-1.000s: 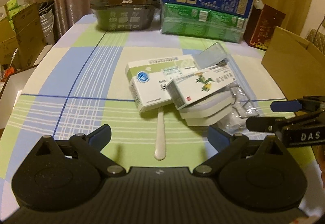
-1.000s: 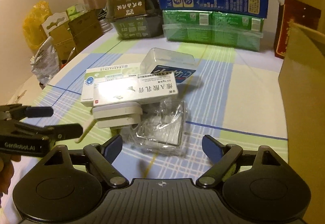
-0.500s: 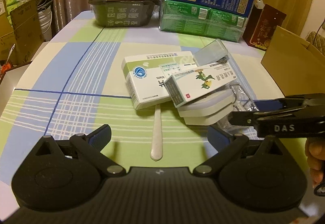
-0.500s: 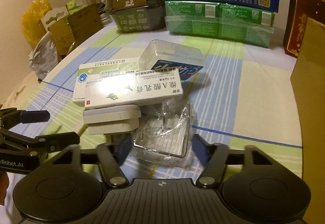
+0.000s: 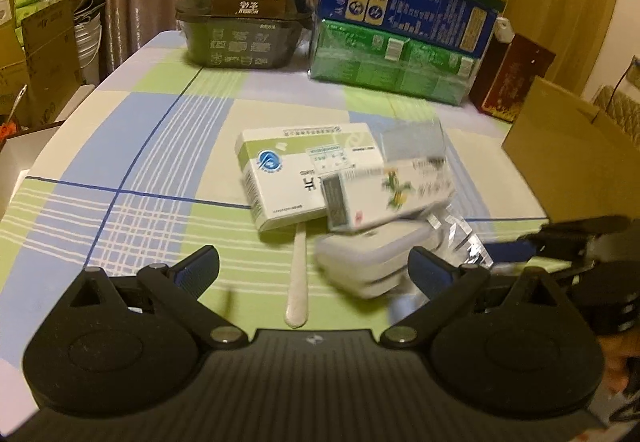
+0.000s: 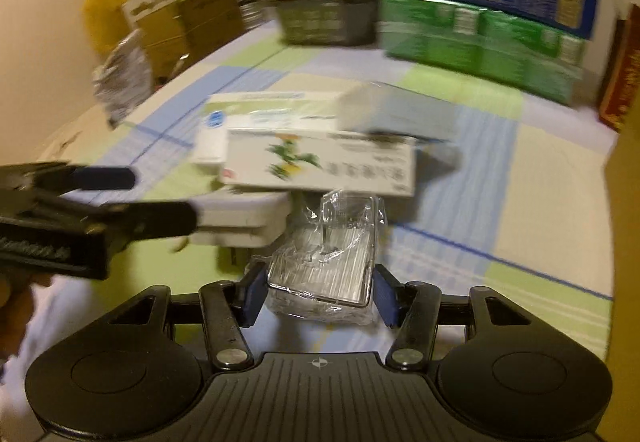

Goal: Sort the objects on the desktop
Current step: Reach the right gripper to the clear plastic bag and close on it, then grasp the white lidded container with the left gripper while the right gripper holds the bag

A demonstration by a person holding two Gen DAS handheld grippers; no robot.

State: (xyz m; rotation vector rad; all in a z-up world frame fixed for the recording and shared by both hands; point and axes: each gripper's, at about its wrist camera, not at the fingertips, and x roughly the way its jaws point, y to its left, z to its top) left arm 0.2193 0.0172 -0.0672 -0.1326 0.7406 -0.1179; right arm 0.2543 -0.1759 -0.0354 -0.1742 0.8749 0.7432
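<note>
We hold the right gripper (image 6: 318,300) low over the tabletop (image 6: 540,201), its fingers (image 6: 253,292) apart with a crinkled clear plastic packet (image 6: 328,262) lying between them; the blue pads sit just beside the packet's two sides, and we cannot tell whether they touch it. The packet rests on the tabletop at the near edge of a small pile. Just beyond it lies a white box with a green plant print (image 6: 320,165), propped on a stack of flat white cases (image 6: 244,219), with a larger white-and-green box (image 6: 256,105) behind.

Our left gripper (image 5: 316,270) hovers with its fingers (image 5: 198,268) spread wide and nothing between them. Ahead of it a white plastic spoon (image 5: 297,282) lies on the checked cloth, its handle running under the larger box. A brown cardboard box (image 5: 568,153) stands at the right.
</note>
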